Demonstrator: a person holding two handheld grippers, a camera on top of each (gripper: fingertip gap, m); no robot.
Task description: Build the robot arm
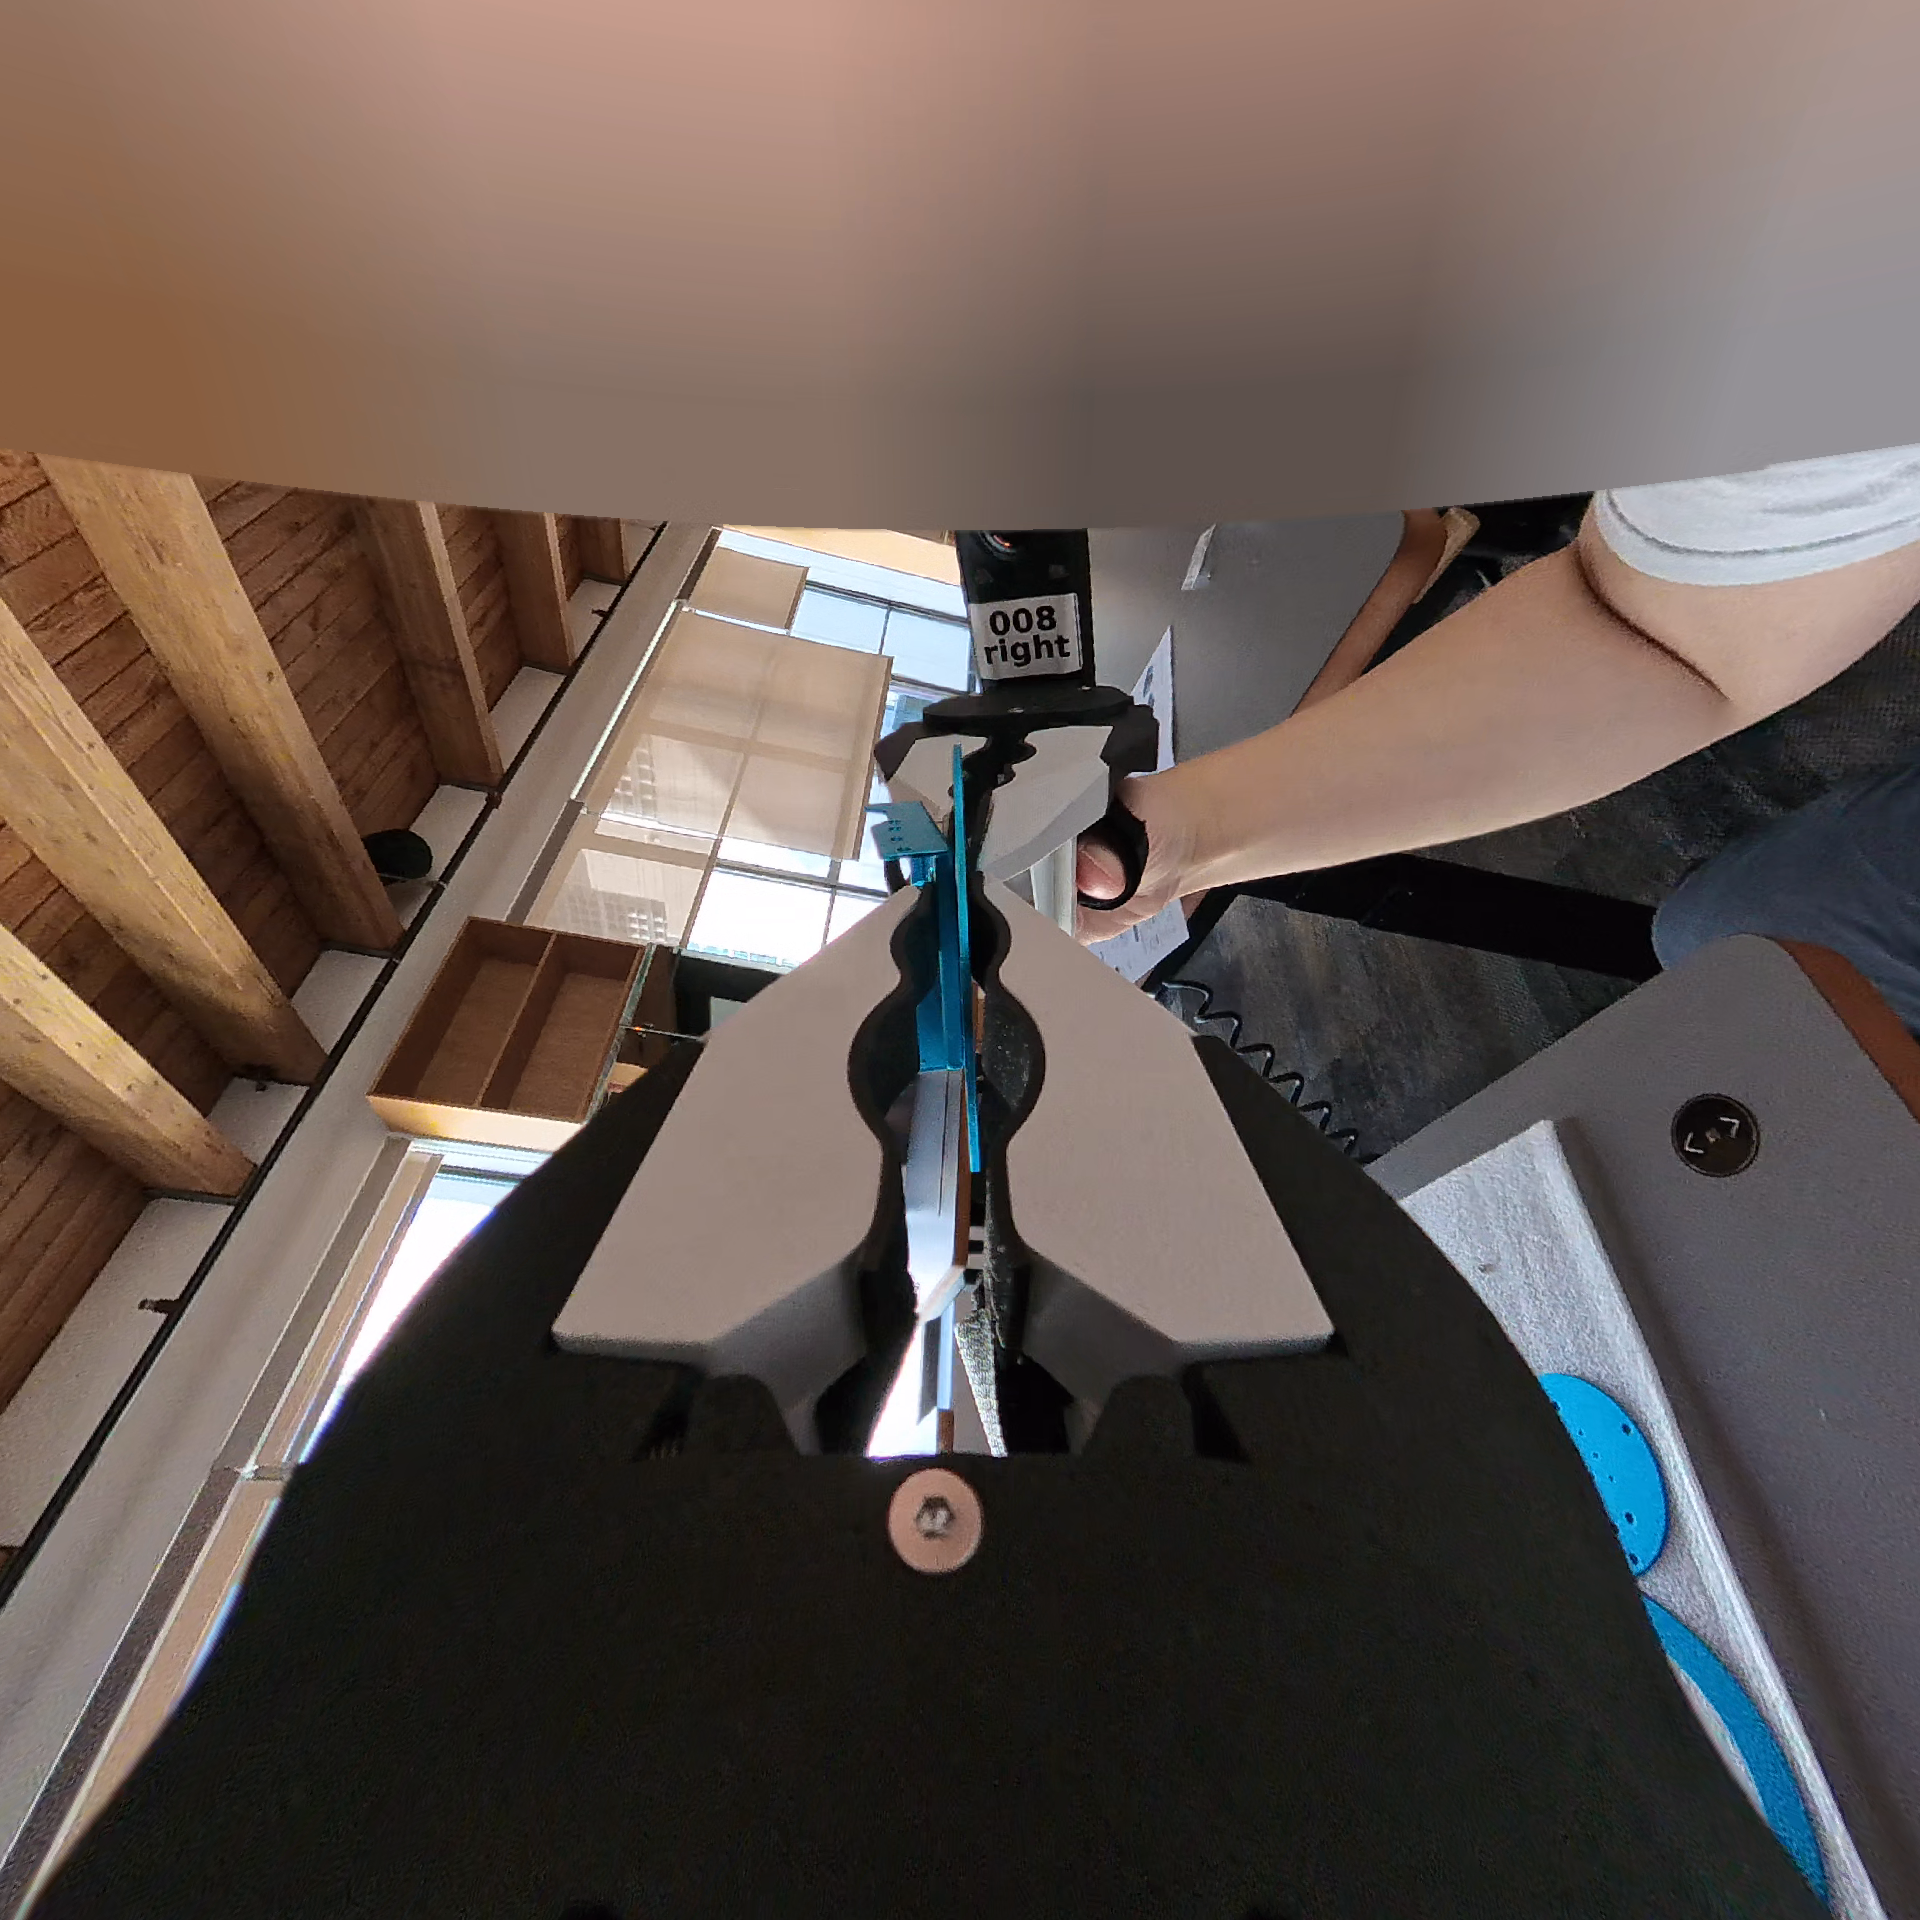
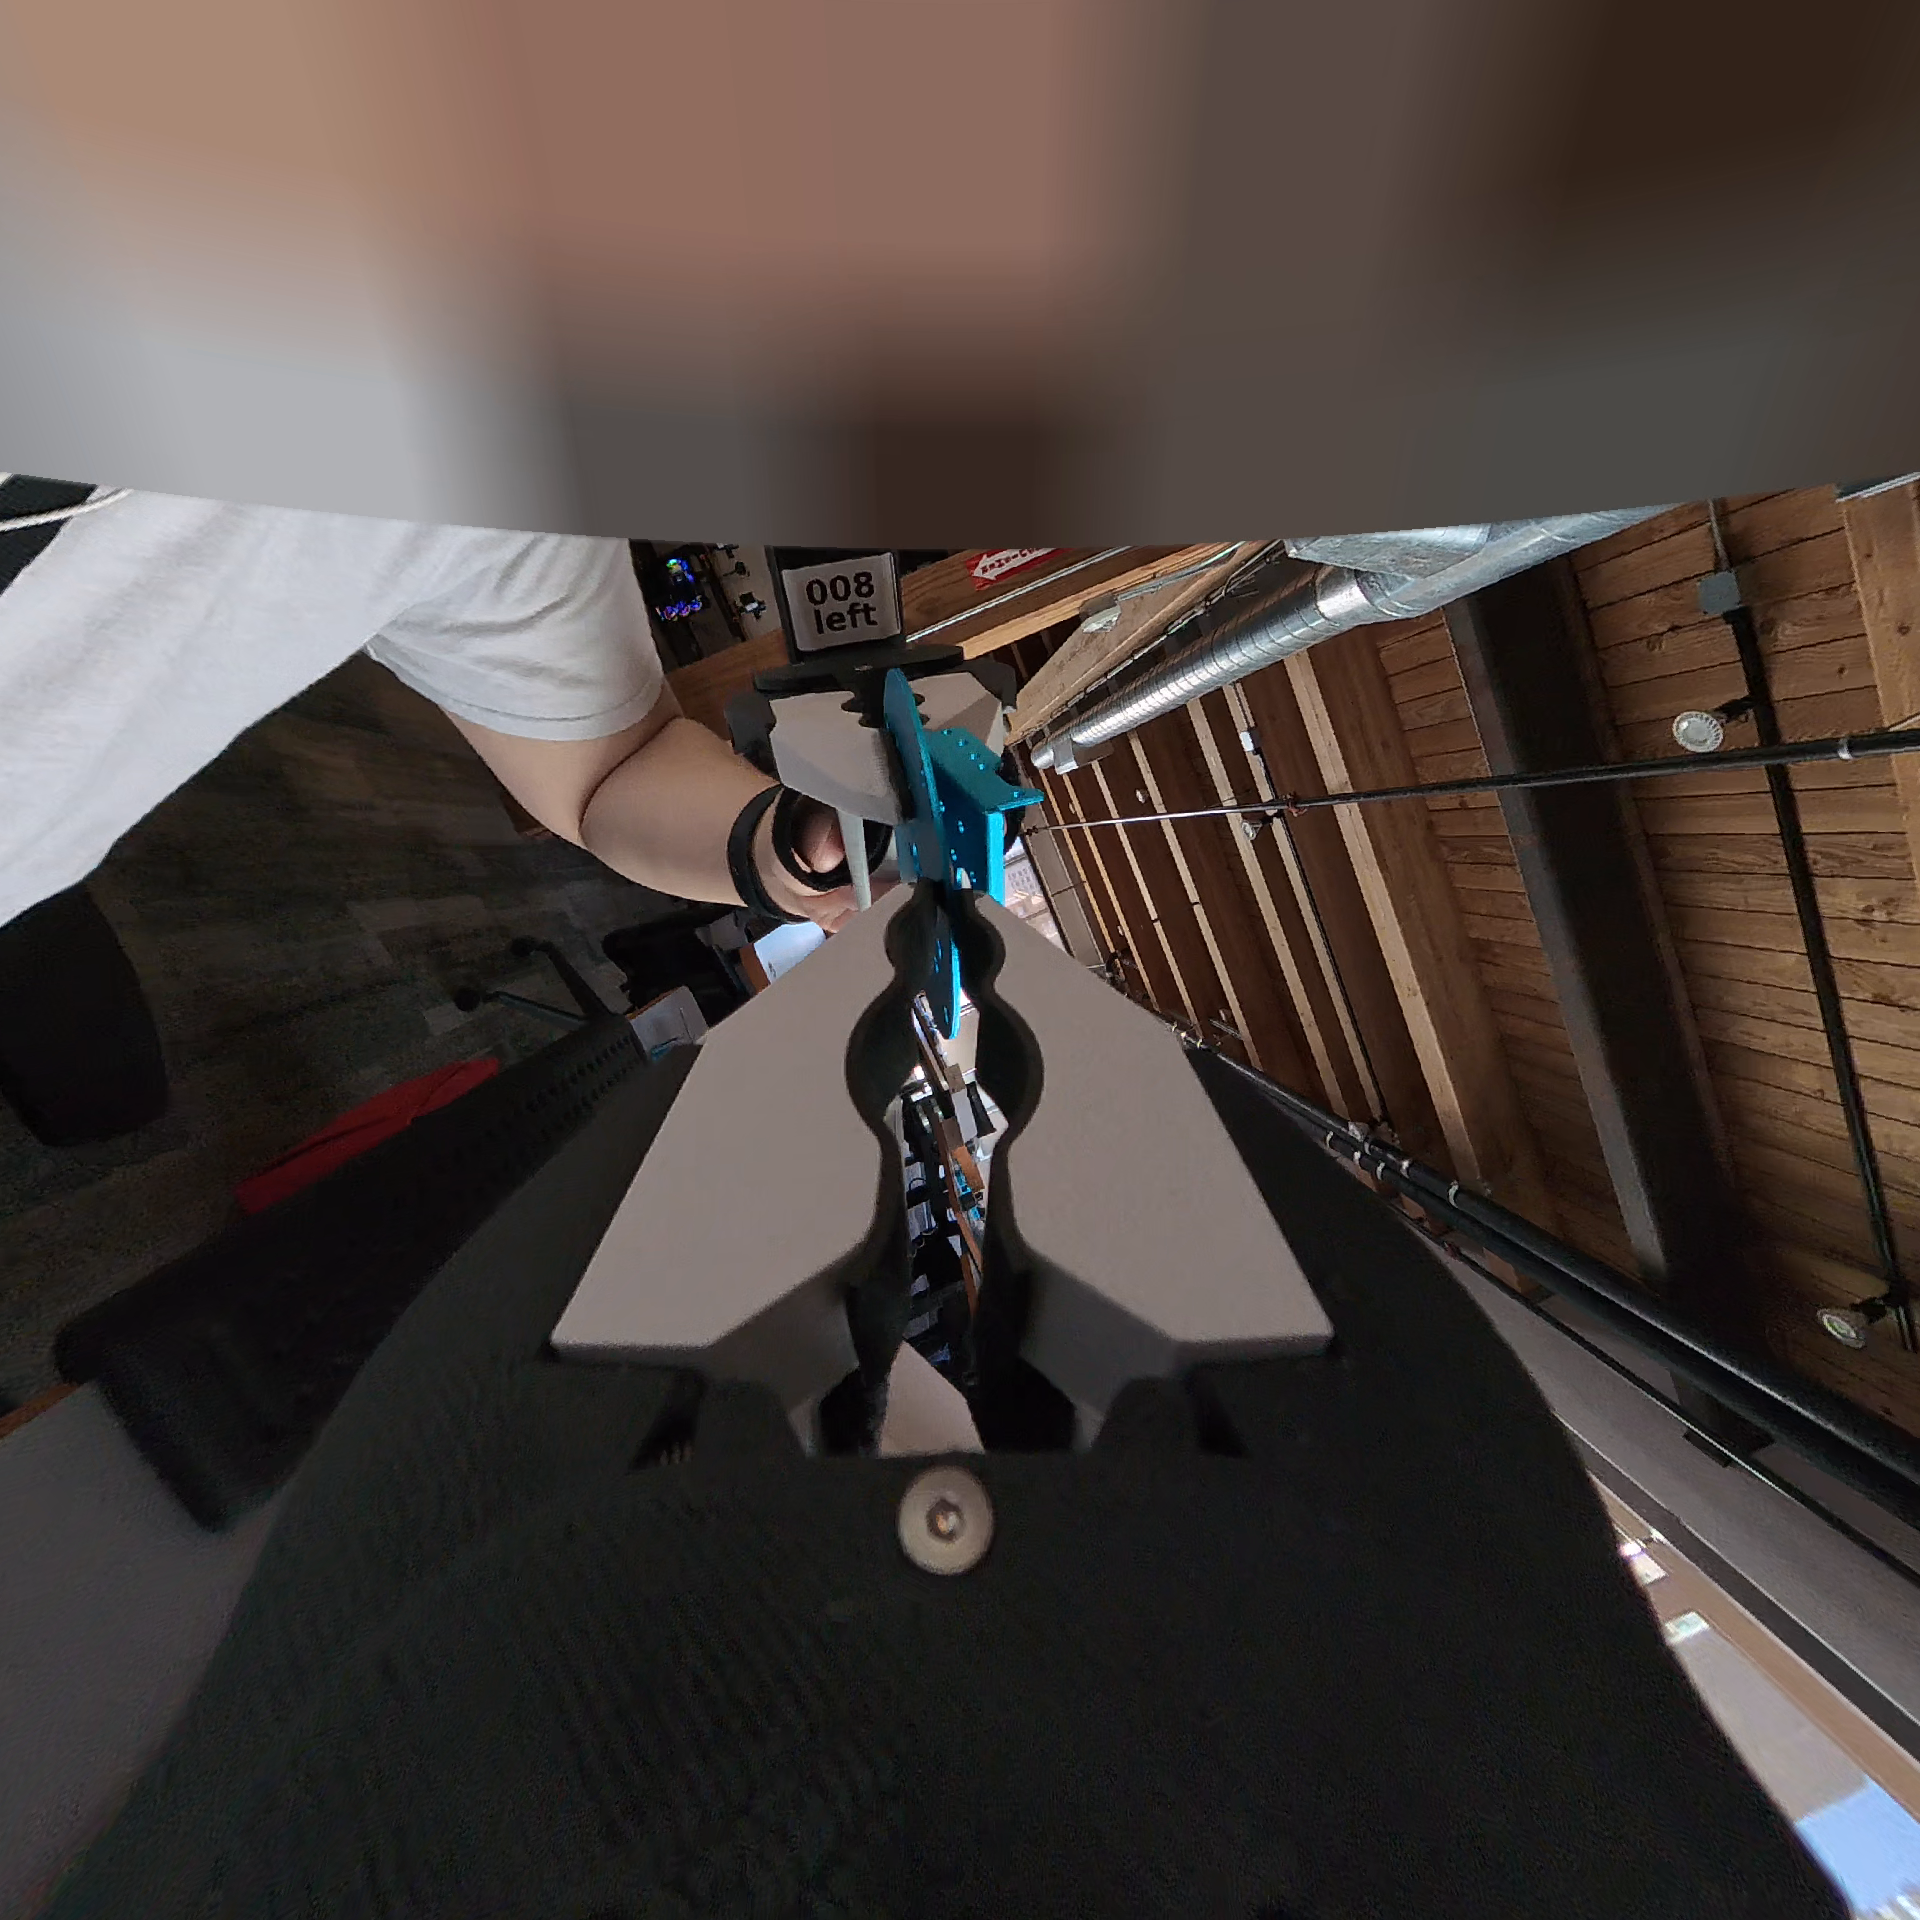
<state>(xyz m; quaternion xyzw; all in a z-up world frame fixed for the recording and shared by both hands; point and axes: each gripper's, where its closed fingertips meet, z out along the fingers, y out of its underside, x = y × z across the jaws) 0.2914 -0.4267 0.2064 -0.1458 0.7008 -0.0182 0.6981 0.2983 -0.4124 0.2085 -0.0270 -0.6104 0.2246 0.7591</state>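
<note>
Your left gripper (image 1: 961,904) has its jaws nearly closed, clamped on the thin edge of a blue metal plate (image 1: 961,966). The plate stands edge-on between the fingertips, so its face is hard to make out from the left wrist view. A small blue bracket (image 1: 912,836) with rows of holes projects from the plate's left side, beyond the fingertips.

Your right gripper (image 2: 940,920) faces the left one and has its jaws drawn in to a narrow gap, gripping the same blue metal plate (image 2: 935,966) from the opposite edge. In the right wrist view the plate shows a rounded outline with small holes, and the blue bracket (image 2: 971,800) sits on its right side. Both grippers hold the assembly in the air, tip to tip, well above the surface (image 1: 1558,1049).

In the left wrist view, your right hand (image 1: 1127,852) wraps the far gripper's handle, forearm extended from the right edge. In the right wrist view, your left hand (image 2: 805,852) grips its handle, with a black band at the wrist and a white sleeve (image 2: 312,623) above the elbow.

At the lower right of the left wrist view, two blue discs (image 1: 1605,1475) lie on a white pad (image 1: 1496,1247) on the surface; the frame edge cuts off the lower one. A wooden tray (image 1: 509,1023) is visible to the left. The upper part of both views is blurred out.
</note>
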